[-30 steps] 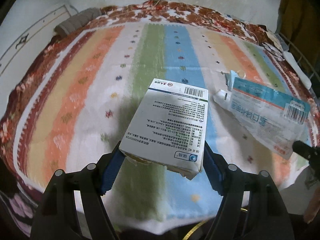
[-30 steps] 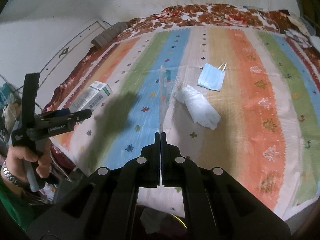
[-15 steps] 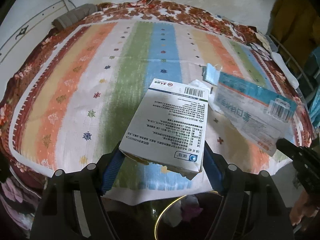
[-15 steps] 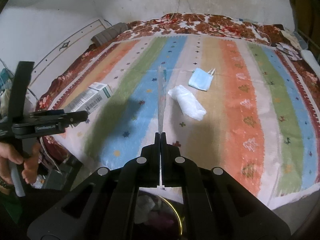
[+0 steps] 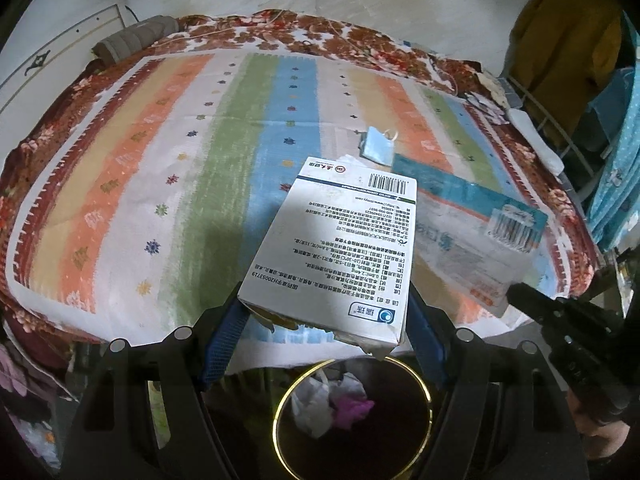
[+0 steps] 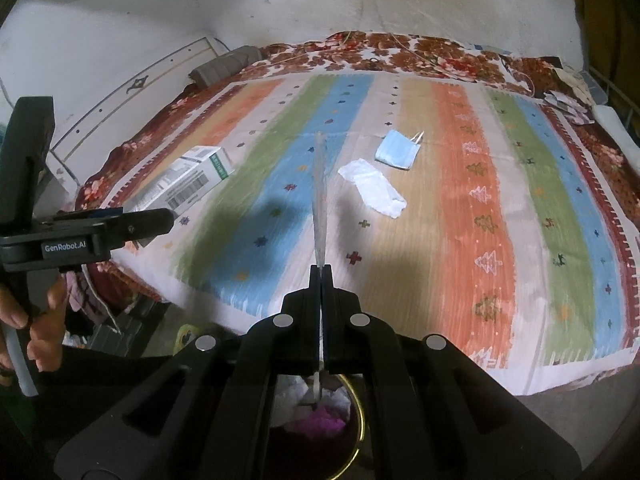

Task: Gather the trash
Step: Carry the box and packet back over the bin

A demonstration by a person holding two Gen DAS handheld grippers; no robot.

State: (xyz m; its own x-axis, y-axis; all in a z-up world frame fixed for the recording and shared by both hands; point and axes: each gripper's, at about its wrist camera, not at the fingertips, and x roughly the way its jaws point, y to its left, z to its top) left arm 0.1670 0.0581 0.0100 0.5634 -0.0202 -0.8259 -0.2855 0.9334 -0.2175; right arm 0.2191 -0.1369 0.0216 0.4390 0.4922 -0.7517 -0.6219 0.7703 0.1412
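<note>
Left claw (image 5: 324, 320) grips the box (image 5: 336, 248), right claw (image 6: 321, 276) pinches the wrapper (image 6: 319, 200); centre both over the bin (image 5: 352, 420) at 6 o'clock, then release.

I see my left gripper (image 5: 324, 320), black-framed with blue-padded fingers (image 5: 224, 336), clamped on both sides of a white printed cardboard box (image 5: 336, 248), directly above the gold-rimmed dark trash bin (image 5: 424, 384). My right gripper (image 6: 321, 276), black with narrow fingers, is pressed tight on a thin flat plastic wrapper (image 6: 319, 192) seen edge-on, also over that bin. My left hand (image 6: 36, 320) wraps the handle.
</note>
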